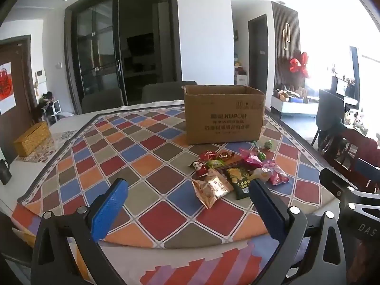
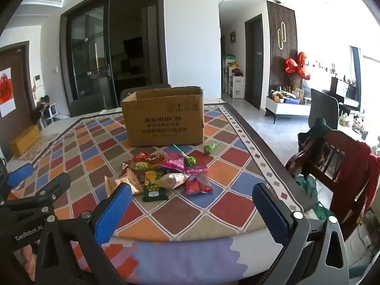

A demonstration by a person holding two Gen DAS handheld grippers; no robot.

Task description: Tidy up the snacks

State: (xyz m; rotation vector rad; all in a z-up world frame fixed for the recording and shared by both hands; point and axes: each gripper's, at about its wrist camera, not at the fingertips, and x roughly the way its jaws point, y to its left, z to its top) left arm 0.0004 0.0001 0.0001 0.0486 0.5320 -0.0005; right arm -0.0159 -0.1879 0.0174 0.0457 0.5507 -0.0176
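A heap of snack packets point(image 1: 234, 172) point(image 2: 166, 174) lies on the chequered tablecloth point(image 1: 142, 156) point(image 2: 213, 204), in front of an open cardboard box point(image 1: 224, 114) point(image 2: 163, 116). In the heap are a dark green bag point(image 1: 239, 181) point(image 2: 154, 185), a tan bag point(image 1: 211, 188), pink bags point(image 2: 198, 181) and green lollipops point(image 2: 190, 160). My left gripper point(image 1: 187, 194) hangs open over the near table edge, short of the heap. My right gripper point(image 2: 192, 200) is open too, nothing between its fingers.
A yellow woven box point(image 1: 32, 139) point(image 2: 25, 140) and a dark mug point(image 1: 4, 172) stand at the table's left. A wooden chair point(image 2: 337, 166) draped with red cloth is at the right edge. Grey chairs point(image 1: 161, 92) stand behind the table.
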